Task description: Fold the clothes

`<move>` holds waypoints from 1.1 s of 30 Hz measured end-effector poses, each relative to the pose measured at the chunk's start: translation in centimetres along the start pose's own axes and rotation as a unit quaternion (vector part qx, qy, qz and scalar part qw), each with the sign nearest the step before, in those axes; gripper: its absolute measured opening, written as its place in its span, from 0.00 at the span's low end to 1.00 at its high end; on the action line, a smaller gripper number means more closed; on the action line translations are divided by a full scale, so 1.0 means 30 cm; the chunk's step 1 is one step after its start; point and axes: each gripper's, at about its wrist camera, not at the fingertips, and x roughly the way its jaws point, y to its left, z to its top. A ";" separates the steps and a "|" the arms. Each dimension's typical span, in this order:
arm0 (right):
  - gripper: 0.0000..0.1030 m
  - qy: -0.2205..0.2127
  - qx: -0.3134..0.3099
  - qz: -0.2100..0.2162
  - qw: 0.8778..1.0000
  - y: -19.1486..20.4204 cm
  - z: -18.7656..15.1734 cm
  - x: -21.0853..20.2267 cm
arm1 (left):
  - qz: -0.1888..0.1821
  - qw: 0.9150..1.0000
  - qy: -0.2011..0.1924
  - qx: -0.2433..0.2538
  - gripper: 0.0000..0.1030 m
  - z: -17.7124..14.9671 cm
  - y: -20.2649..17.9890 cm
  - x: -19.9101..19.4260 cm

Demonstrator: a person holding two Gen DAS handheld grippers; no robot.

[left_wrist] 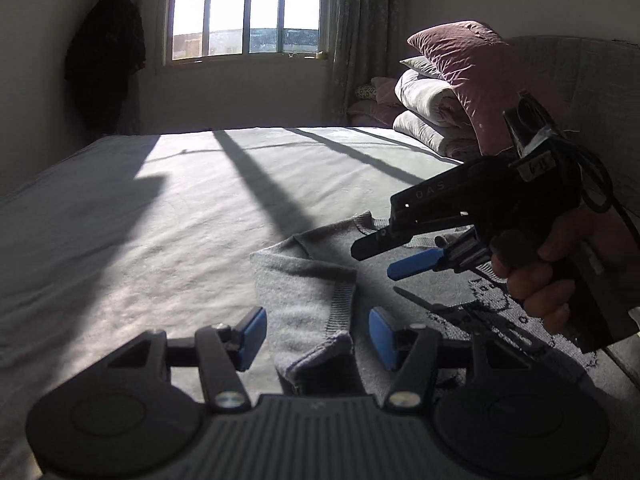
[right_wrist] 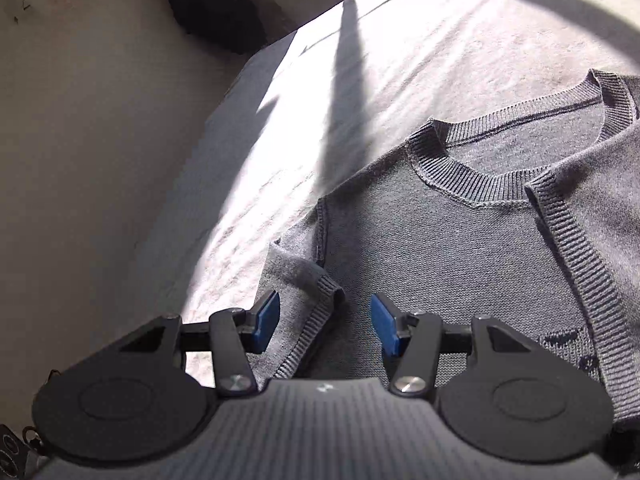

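Sweater (right_wrist: pixel 460 248) of soft grey knit with ribbed collar lies on the wrinkled bed (left_wrist: pixel 160 220); my left gripper (left_wrist: pixel 316 336) and right gripper (right_wrist: pixel 324 322) jaws are half open, holding nothing.

**A:** What is in the room?

**B:** A bed (left_wrist: pixel 160 208) under a pale sheet, crossed by sun patches and long dark shadow bars. Beyond its far edge, a barred window (left_wrist: pixel 246 8) glows bright, with a curtain (left_wrist: pixel 360 32) beside it.

**A:** Anything else?

**B:** At the far right corner, a mauve pillow (left_wrist: pixel 480 76) leans on folded white quilts (left_wrist: pixel 428 100). A dark coat (left_wrist: pixel 106 52) hangs on the left wall.
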 end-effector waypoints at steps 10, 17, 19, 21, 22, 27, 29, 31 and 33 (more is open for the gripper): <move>0.22 -0.033 -0.162 -0.082 0.983 0.097 -0.067 0.119 | 0.025 0.998 0.009 0.062 0.05 -0.010 -0.059 0.059; 0.05 -0.048 -0.180 -0.063 0.980 0.106 -0.036 0.092 | 0.007 1.000 -0.008 0.006 0.04 0.034 -0.075 0.035; 0.05 -0.052 -0.171 -0.056 0.982 0.099 -0.007 0.070 | -0.004 1.000 -0.014 -0.015 0.04 0.048 -0.085 0.032; 0.05 -0.053 -0.162 -0.049 0.984 0.087 0.021 0.050 | -0.014 0.999 -0.019 -0.029 0.04 0.062 -0.106 0.035; 0.05 -0.054 -0.158 -0.047 0.985 0.080 0.034 0.040 | -0.018 0.999 -0.020 -0.034 0.04 0.068 -0.120 0.043; 0.04 -0.054 -0.153 -0.048 0.986 0.036 0.088 -0.009 | -0.024 0.999 -0.014 -0.033 0.04 0.086 -0.203 0.099; 0.05 -0.051 -0.148 -0.049 0.986 0.009 0.112 -0.024 | -0.029 0.999 -0.008 -0.028 0.04 0.093 -0.238 0.123; 0.05 -0.051 -0.144 -0.053 0.987 -0.014 0.129 -0.035 | -0.035 0.999 -0.002 -0.025 0.04 0.100 -0.270 0.142; 0.04 -0.049 -0.139 -0.056 0.987 -0.039 0.144 -0.051 | -0.045 0.999 0.004 -0.025 0.04 0.108 -0.303 0.161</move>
